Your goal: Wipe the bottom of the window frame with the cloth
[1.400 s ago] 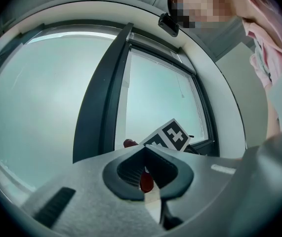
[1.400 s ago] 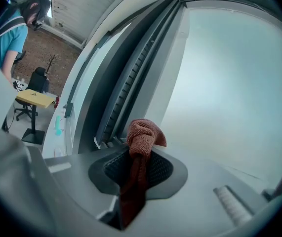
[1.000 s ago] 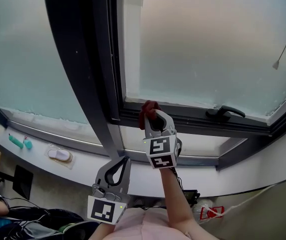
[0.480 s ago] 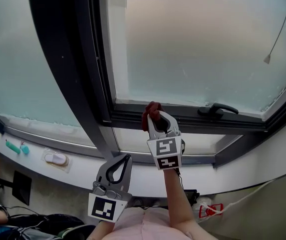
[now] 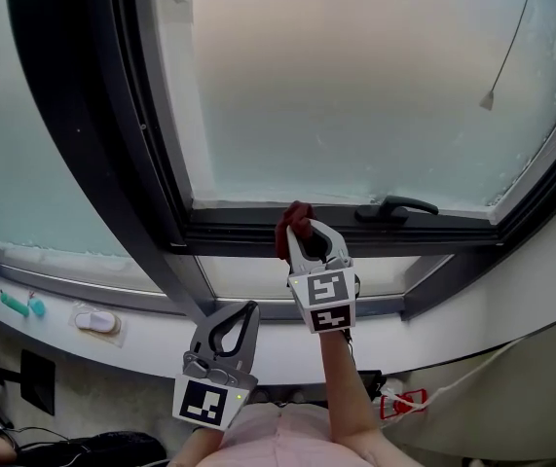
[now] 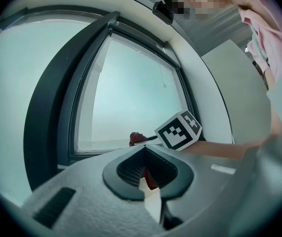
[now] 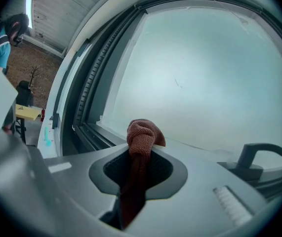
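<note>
A dark red cloth (image 5: 295, 219) is bunched in my right gripper (image 5: 308, 233), which is shut on it and presses it against the dark bottom rail of the window frame (image 5: 229, 230). In the right gripper view the cloth (image 7: 142, 134) sticks out past the tips of the right gripper (image 7: 141, 151), just in front of the frosted pane. My left gripper (image 5: 235, 321) hangs lower, below the sill, shut with nothing in it. In the left gripper view, the left gripper (image 6: 145, 151) points up at the cloth (image 6: 136, 138) and at the right gripper's marker cube (image 6: 179, 130).
A black window handle (image 5: 395, 205) sits on the rail to the right of the cloth, also visible as the handle (image 7: 256, 154). A thick dark mullion (image 5: 83, 134) runs down at the left. Small teal items (image 5: 19, 305) and a white object (image 5: 94, 320) lie on the sill. A cord weight (image 5: 489, 100) hangs at the upper right.
The right gripper has slid the cloth to the right along the bottom rail, closer to the handle. The view has shifted, and the left gripper has stayed low.
</note>
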